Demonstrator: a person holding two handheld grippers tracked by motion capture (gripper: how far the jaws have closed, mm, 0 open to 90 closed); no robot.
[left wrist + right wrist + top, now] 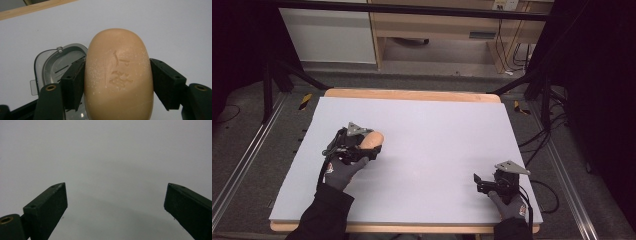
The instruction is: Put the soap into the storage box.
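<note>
The left claw [117,82] grips a tan soap bar [118,75] by its sides, above a grey soap dish [50,67] on the desk's [437,130] left. The right claw [115,205] stands open at the near right, holding nothing

The left gripper [371,146] sits over the left middle of the table, pointing right and slightly far, carried by a gloved left hand [341,170] on a dark-sleeved forearm entering from the near edge. Its jaws are clamped on a soap bar [118,75], pads pressed to both sides. The right gripper [478,181] rests near the right near corner, pointing left, jaws spread wide with nothing between them.
</note>
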